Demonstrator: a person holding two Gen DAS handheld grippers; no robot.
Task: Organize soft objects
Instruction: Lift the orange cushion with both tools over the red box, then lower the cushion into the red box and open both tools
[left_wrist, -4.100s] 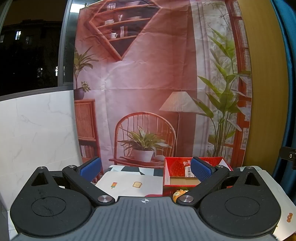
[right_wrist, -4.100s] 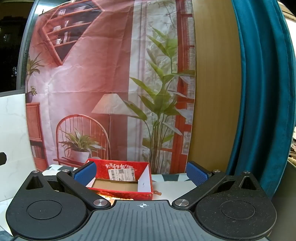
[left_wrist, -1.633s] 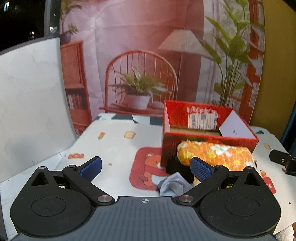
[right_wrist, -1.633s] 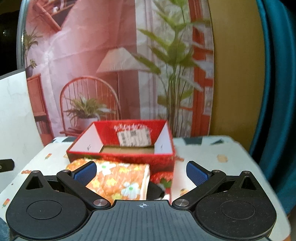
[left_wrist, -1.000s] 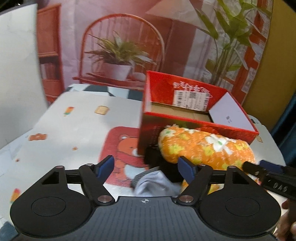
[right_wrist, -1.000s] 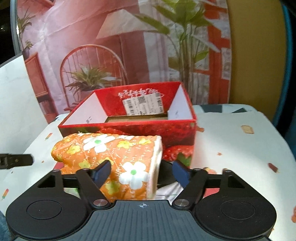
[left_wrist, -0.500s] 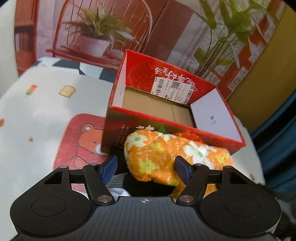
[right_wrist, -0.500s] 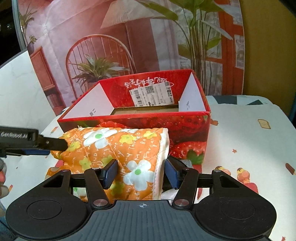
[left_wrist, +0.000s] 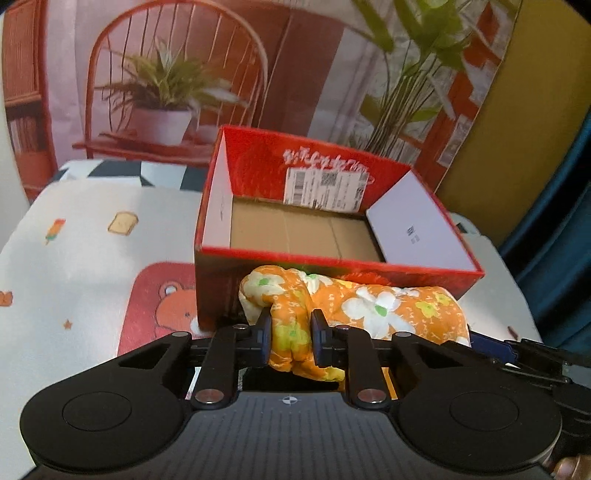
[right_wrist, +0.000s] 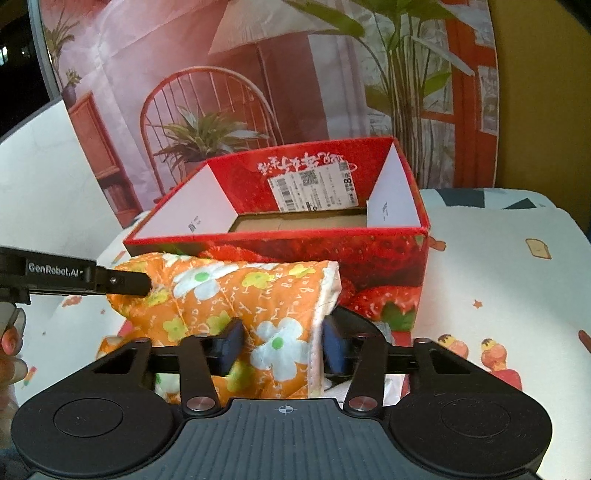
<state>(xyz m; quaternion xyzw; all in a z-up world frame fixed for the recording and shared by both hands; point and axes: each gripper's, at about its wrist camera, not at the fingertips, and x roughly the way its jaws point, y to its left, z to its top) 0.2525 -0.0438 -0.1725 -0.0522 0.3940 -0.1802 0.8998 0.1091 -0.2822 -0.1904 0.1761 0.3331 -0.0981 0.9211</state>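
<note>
A rolled orange floral quilt lies on the table against the front wall of an open red strawberry box. My left gripper pinches a bunched fold at the roll's left end, and its jaws are closing with the fabric squeezed between the pads. My right gripper straddles the roll's white-edged right end; its jaws are closing too, with both pads against the cloth. In the right wrist view, the left gripper's black finger digs into the roll's far end. The red strawberry box shows only its brown cardboard floor.
The table carries a white cloth with cartoon prints and a red bear patch. Dark and grey fabric lies under the roll. A printed backdrop hangs behind, and a teal curtain on the right. A person's fingers show at the left edge.
Both grippers went from wide open to closed on the orange roll. The left one moved forward and right onto the roll's end; the right one stayed nearly in place.
</note>
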